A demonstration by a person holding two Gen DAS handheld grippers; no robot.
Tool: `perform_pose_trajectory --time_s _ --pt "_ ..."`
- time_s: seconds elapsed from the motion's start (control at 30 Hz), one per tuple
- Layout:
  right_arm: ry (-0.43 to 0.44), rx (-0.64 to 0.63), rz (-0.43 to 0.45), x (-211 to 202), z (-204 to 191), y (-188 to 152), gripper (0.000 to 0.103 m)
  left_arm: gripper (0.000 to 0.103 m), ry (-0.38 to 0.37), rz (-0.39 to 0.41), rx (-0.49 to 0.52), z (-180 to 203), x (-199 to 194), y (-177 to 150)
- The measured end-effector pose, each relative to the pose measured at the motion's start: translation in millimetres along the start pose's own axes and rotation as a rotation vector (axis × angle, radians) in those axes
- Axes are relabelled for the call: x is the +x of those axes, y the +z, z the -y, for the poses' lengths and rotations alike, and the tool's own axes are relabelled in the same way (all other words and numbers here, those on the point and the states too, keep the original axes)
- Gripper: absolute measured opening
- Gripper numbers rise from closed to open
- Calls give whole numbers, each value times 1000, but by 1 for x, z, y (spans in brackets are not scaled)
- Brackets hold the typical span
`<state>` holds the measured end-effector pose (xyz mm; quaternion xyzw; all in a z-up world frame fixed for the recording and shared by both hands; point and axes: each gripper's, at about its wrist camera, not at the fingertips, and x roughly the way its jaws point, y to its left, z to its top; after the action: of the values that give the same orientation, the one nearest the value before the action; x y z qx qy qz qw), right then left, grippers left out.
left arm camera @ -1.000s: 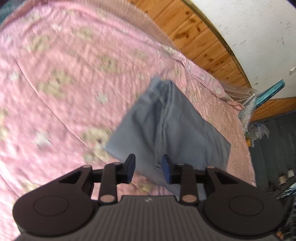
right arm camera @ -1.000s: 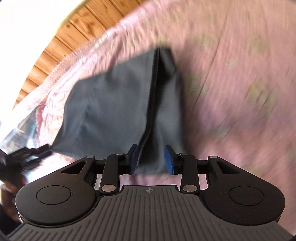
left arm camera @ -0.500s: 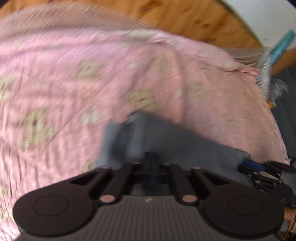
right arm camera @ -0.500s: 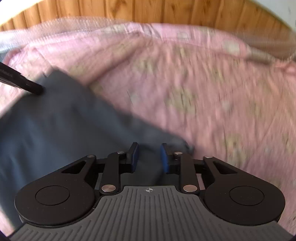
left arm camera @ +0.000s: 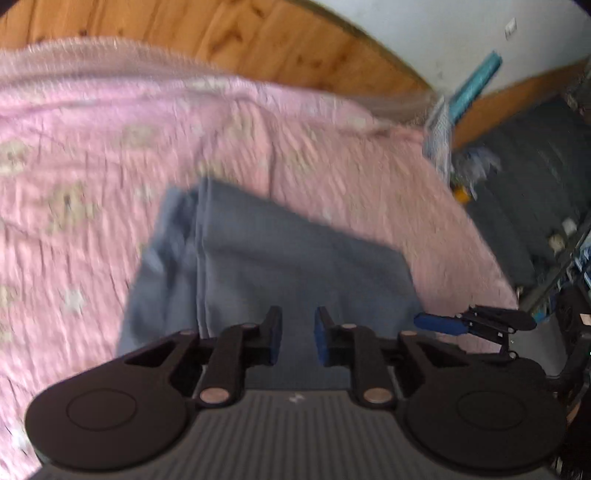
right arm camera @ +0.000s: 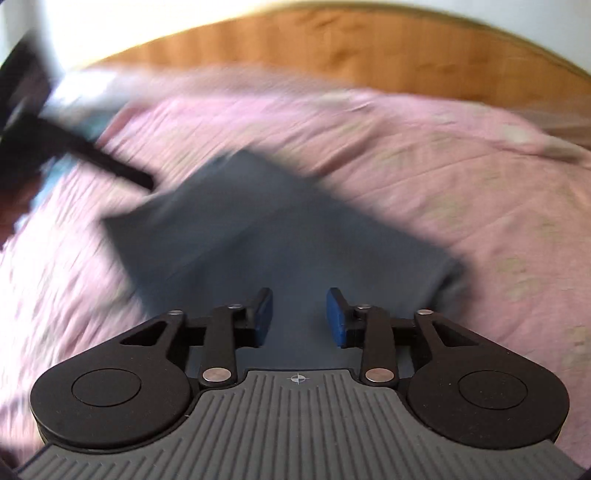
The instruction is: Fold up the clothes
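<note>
Folded grey garment (left arm camera: 295,266) flat on the pink bedspread (left arm camera: 92,155), our two grippers over its near edge.

We see the left gripper (left arm camera: 297,338) w/ jaws opening, narrow gap, cloth below but nothing pinched; right gripper (right arm camera: 299,319) likewise opening, a bit wider, also empty. Bedspread is quilted w/ pale bear and star prints. Behind it a wood headboard (left arm camera: 258,40), white wall (left arm camera: 443,33), dark floor (left arm camera: 535,166) at the right. Both views are blurred.
</note>
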<state>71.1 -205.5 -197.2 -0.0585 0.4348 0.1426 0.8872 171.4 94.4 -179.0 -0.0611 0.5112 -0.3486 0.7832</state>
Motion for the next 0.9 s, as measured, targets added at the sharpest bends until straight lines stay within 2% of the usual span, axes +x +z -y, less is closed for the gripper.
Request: perform_pose_trajectory --time_s 0.07,0.17,0.2,0.23,0.27,0.3,0.33,0.37,0.4,0.43,0.5,0.57,0.63,0.67,0.7,0.73,0.77,0.83,0.9 --pt "2 -25 -49 7 -11 -22 38 6 36 -13 -43 -21 13 -20" --pt "5 121 -27 -5 15 -49 37 4 20 29 -217 -56 3 -31" --pt "-15 159 -41 -9 20 -53 38 7 43 46 -258 -63 -5 -33" --pt "-35 200 -62 -16 24 -53 38 19 73 64 -276 -65 -16 -35" --pt "-15 288 -60 -24 31 -56 38 27 69 84 -303 -68 -26 -40" --pt "20 407 -49 -32 40 -62 43 34 48 103 -339 -70 -37 -45" --pt "56 527 -37 -40 49 -68 52 36 26 118 -380 -73 -46 -52" --pt "96 654 -30 -46 57 -77 55 40 -1 128 -425 -73 -53 -60" --pt "140 779 -27 -48 62 -87 61 48 -30 133 -467 -72 -56 -70" --pt "183 893 -25 -48 64 -98 64 55 -59 133 -508 -70 -56 -79" --pt "276 1103 -19 -46 65 -117 66 59 -94 124 -566 -63 -46 -89" --pt "381 1246 -13 -37 55 -131 79 67 -89 133 -597 -53 -33 -98" --pt "421 1353 -10 -21 46 -141 82 86 -55 154 -631 -46 -18 -101" --pt "409 1393 7 -17 43 -144 82 87 -39 165 -646 -44 -12 -101" --pt "406 1429 41 -15 41 -146 87 87 -28 173 -660 -43 -7 -102" --pt "418 1467 87 -12 40 -147 97 87 -19 184 -670 -43 -3 -101" --pt "421 1489 120 -10 39 -145 100 87 -12 197 -679 -43 1 -100" --pt "393 1468 146 -7 39 -133 92 86 -3 223 -678 -44 5 -96" --pt "342 1456 134 -6 42 -122 92 86 3 243 -665 -44 9 -92"
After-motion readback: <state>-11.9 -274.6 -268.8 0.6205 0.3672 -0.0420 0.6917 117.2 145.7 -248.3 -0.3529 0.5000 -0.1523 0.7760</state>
